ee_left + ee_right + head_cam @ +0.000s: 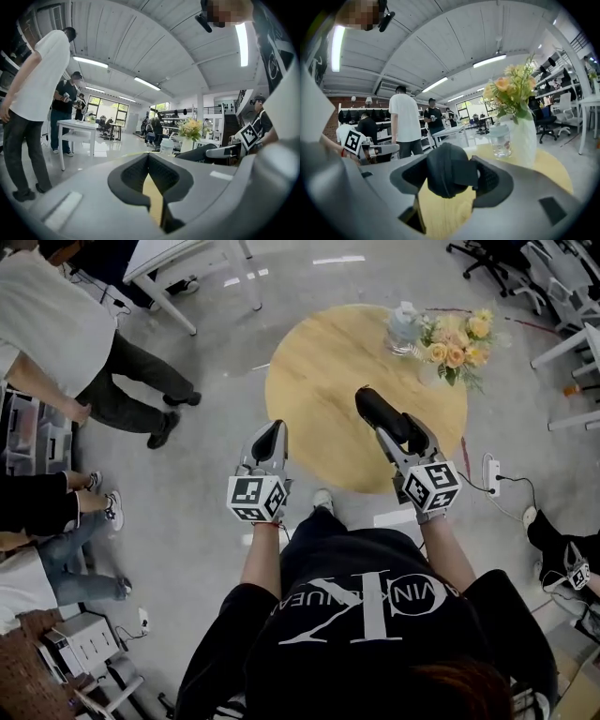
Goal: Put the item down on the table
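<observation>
In the head view my right gripper [391, 427] is shut on a black, rounded, oblong item [378, 411], held above the round wooden table [319, 399] near its middle. In the right gripper view the black item [447, 169] fills the gap between the jaws, with the tabletop [445, 211] below it. My left gripper [271, 435] hangs over the table's near left edge. Its jaws meet at the tips with nothing between them, as the left gripper view [149, 158] shows.
A white vase of yellow and peach flowers [457, 345] and a lidded glass jar [403, 326] stand at the table's far right. People stand at the left [66, 334]. A white table [178, 263] is behind, and a power strip [491, 472] lies on the floor.
</observation>
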